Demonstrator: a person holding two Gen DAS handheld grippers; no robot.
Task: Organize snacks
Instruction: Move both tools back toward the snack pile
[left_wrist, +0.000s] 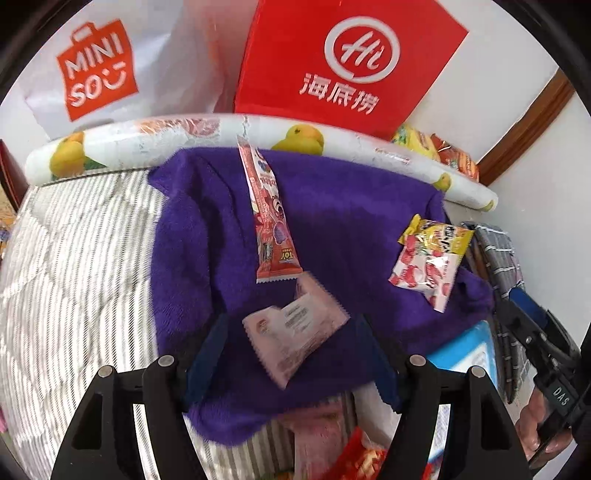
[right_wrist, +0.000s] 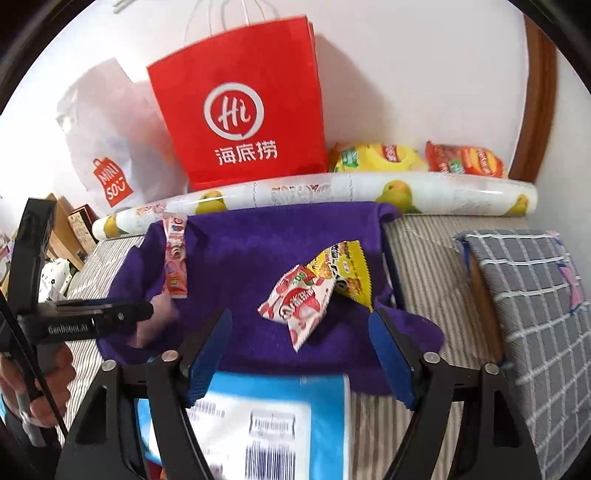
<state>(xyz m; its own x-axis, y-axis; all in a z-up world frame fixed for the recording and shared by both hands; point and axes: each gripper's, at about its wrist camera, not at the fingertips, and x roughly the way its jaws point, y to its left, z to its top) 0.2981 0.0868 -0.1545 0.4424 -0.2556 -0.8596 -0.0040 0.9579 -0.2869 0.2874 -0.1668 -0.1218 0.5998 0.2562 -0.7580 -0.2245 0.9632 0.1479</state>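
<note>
Four snack packets were on the purple towel (left_wrist: 207, 236), which was spread over a striped mattress (left_wrist: 74, 277). The long red stick pack (left_wrist: 267, 218) lay lengthwise with its far end up against the rolled duck-print sheet (left_wrist: 184, 138). Just below its near end sat a pale pink wrapper (left_wrist: 295, 328), a bit blurry, lying between the two blue pads of the left gripper (left_wrist: 291, 354). That gripper was spread wide and neither pad was touching the wrapper as far as I could see.

Off to the right side of the towel, a red-and-white strawberry packet (right_wrist: 299, 302) overlapped a yellow packet (right_wrist: 347, 269), the two touching at one corner. The right gripper (right_wrist: 299, 343) hovered just short of them, fingers also wide apart and holding nothing. Under it was a blue-and-white parcel with a barcode label (right_wrist: 258, 424), right at the towel's near edge.

Behind the roll stood a red paper bag (right_wrist: 240, 110) with a Hi logo, and beside it a white Miniso bag (right_wrist: 110, 147). Further right along the wall were a yellow chip bag (right_wrist: 376, 157) and an orange one (right_wrist: 465, 160). A grey checked cloth (right_wrist: 535, 314) sat on the mattress well to the right of the towel. More red wrappers (left_wrist: 365, 458) showed at the bottom of the left view, too cut off to identify.
</note>
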